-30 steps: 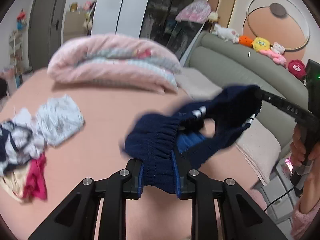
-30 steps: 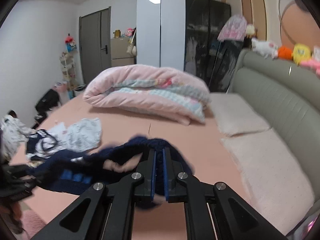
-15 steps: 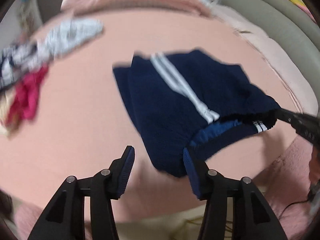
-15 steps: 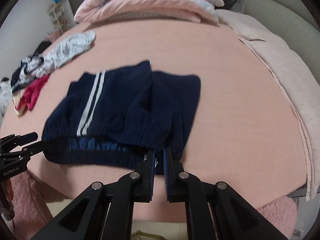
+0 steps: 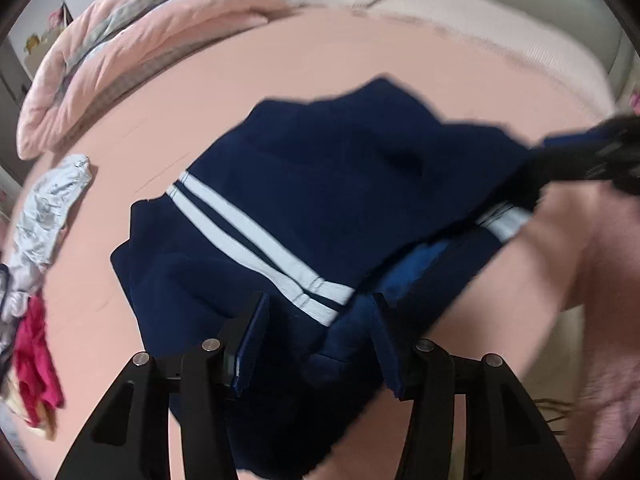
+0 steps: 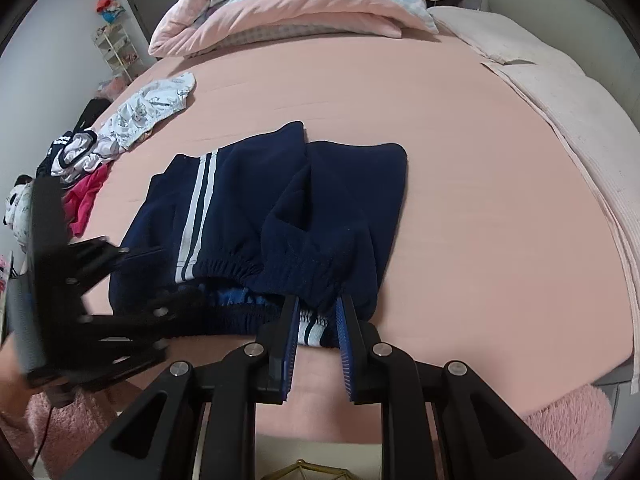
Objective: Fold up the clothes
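Lying limp near the bed's [image 6: 460, 128] front edge, the navy shorts [image 6: 256, 216] look soft, light and floppy, best pinched at the thick elastic waistband, which the closing left claw [image 5: 316, 336] and opening right claw [image 6: 318, 330] straddle without gripping.

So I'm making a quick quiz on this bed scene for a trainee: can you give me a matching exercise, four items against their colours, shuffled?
Items:
1. shorts
2. bedsheet
3. crumpled garment in the pile at the bed's left edge
4. stripes on the shorts

Colours:
A. white
B. navy blue
C. magenta
D. peach pink

Pairs: 1-B, 2-D, 3-C, 4-A
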A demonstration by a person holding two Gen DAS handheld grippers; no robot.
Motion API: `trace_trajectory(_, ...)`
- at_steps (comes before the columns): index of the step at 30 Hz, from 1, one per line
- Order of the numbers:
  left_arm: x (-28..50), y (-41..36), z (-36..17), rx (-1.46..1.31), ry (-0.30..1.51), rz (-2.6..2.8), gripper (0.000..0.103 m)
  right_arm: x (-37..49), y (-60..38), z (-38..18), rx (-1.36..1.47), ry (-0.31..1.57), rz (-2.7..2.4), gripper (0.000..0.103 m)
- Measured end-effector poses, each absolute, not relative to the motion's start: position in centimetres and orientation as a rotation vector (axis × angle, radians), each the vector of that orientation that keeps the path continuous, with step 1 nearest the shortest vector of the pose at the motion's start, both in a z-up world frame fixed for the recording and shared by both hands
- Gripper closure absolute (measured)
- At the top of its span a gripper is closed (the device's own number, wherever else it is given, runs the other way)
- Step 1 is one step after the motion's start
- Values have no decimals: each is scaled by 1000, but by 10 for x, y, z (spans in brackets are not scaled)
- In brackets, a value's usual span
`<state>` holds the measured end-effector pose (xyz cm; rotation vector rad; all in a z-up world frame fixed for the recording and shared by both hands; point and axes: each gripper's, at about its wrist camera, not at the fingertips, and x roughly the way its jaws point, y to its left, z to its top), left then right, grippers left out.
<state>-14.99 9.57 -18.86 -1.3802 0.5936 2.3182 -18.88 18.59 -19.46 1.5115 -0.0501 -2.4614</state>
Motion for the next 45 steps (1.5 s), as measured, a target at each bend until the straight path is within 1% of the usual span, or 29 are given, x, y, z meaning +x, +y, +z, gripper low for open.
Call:
trace_trajectory(1,-152,92,-192,-1393,587,2340,73,-188,188,-195,1519,-52,-2454,85)
trace_trajectory(2,-154,88,-194,-1406,568,2361,79,-188,190,-198,1540,-45,-2447,84)
trace_trajectory(4,-156,76,-189,-1424,468,2408,94,-186,195,-204,1584,-32,-2433,79)
trace_trajectory(7,-150,53,-168,-1392,339,2522,96,-187,191,-219,1647,-57,-2398,76)
trace_trajectory(10,-138,24,-147,-1369,231,2637,96,-190,175,-224,1634,-17,-2376,69)
trace_trajectory(13,-122,-8,-133,-1388,104,2756,97,-189,157,-219,1584,79,-2408,67)
trace_trajectory(14,-116,-19,-132,-1406,69,2788,97,-188,152,-218,1568,109,-2419,65)
trace_trajectory(15,-110,-29,-135,-1432,43,2803,97,-187,148,-219,1563,134,-2419,60)
trace_trajectory(16,-109,-33,-143,-1476,23,2764,97,-185,146,-222,1567,142,-2419,58)
trace_trajectory(19,-110,-37,-178,-1658,-3,2537,95,-181,145,-231,1594,160,-2437,58)
trace_trajectory(20,-111,-35,-189,-1700,25,2506,94,-180,146,-233,1600,159,-2444,59)
trace_trajectory(21,-110,-34,-194,-1709,51,2509,94,-178,148,-232,1585,143,-2447,59)
trace_trajectory(23,-107,-38,-191,-1670,0,2555,92,-174,151,-229,1557,135,-2455,60)
trace_trajectory(24,-108,-40,-190,-1661,-29,2572,84,-173,151,-228,1544,145,-2461,60)
trace_trajectory(25,-109,-42,-190,-1648,-54,2585,67,-173,149,-232,1556,173,-2450,60)
trace_trajectory(26,-112,-43,-193,-1630,-67,2587,59,-174,147,-240,1588,202,-2436,60)
trace_trajectory(27,-114,-44,-195,-1618,-61,2588,54,-177,145,-248,1620,231,-2421,61)
trace_trajectory(28,-117,-44,-196,-1627,-28,2593,55,-179,147,-256,1650,232,-2396,76)
trace_trajectory(29,-120,-45,-197,-1636,4,2598,61,-178,152,-250,1642,198,-2406,83)
trace_trajectory(30,-123,-45,-197,-1644,30,2601,93,-178,157,-243,1630,162,-2418,94)
trace_trajectory(31,-124,-46,-194,-1646,39,2599,95,-177,162,-235,1618,125,-2430,96)
trace_trajectory(34,-108,-46,-167,-1544,54,2627,95,-160,170,-190,1447,221,-2580,97)
trace_trajectory(35,-101,-46,-159,-1512,54,2635,95,-153,175,-176,1399,224,-2614,97)
trace_trajectory(38,-90,-48,-156,-1524,28,2625,92,-133,196,-149,1336,122,-2649,97)
trace_trajectory(39,-88,-48,-159,-1546,15,2608,89,-130,203,-151,1369,86,-2625,97)
trace_trajectory(40,-87,-48,-172,-1616,-9,2557,82,-127,211,-154,1404,50,-2598,97)
trace_trajectory(42,-85,-47,-198,-1750,-55,2448,70,-121,210,-181,1536,83,-2551,97)
trace_trajectory(43,-84,-47,-209,-1803,-70,2407,69,-118,210,-195,1603,102,-2525,97)
trace_trajectory(45,-78,-47,-213,-1784,-40,2455,68,-111,213,-210,1653,80,-2499,97)
